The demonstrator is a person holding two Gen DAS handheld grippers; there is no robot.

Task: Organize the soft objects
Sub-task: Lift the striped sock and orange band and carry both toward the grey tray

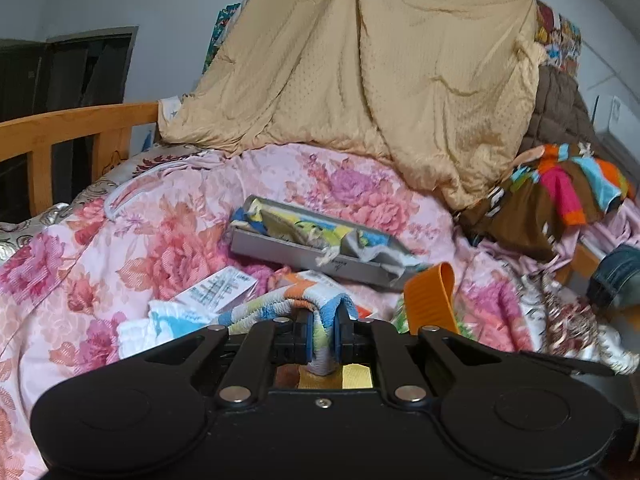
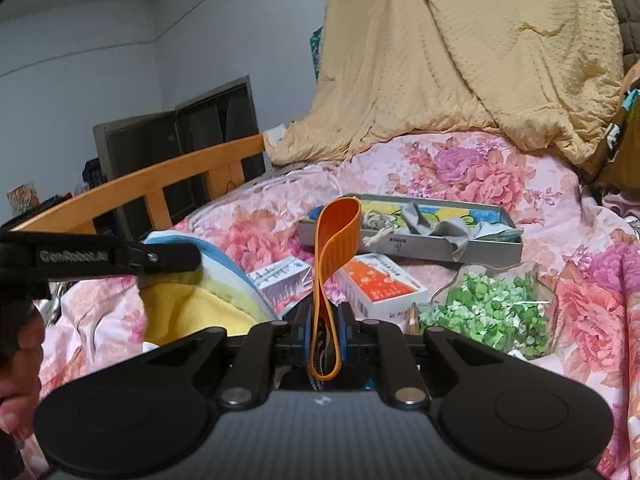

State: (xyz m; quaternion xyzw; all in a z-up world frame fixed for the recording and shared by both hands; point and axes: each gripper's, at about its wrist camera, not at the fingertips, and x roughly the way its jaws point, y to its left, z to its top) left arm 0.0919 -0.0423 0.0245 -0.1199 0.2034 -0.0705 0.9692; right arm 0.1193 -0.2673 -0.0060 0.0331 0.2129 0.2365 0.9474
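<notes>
My left claw (image 1: 323, 334) is closed on a fold of the striped towel (image 1: 256, 312), which hangs in front of the grey tray (image 1: 304, 256) and just above the floral quilt (image 1: 120, 248) of the bed. The pinched part is white and blue; the lower end goes behind the claw body, so I cannot see it. My right claw (image 2: 323, 334) is clamped on an orange ribbed loop (image 2: 334, 236), standing upright in front of the tray (image 2: 420, 246). Something dark and patterned sits between the fingers under the loop, too hidden to name. From the right wrist view the towel (image 2: 192, 300) shows a yellow inner side, and the left claw's finger (image 2: 168, 258) crosses its top.

The tray holds crumpled grey cloth and some string; its contents are hard to tell apart. Just in front of the tray lie a white and orange box (image 2: 380, 284) and a white printed box (image 2: 280, 276). To the right of these is a clear bag of green pieces (image 2: 492, 312). Behind the tray rises a tan blanket (image 1: 360, 80), its top cut off. Left of the tray runs the wooden bed rail (image 1: 72, 128).
</notes>
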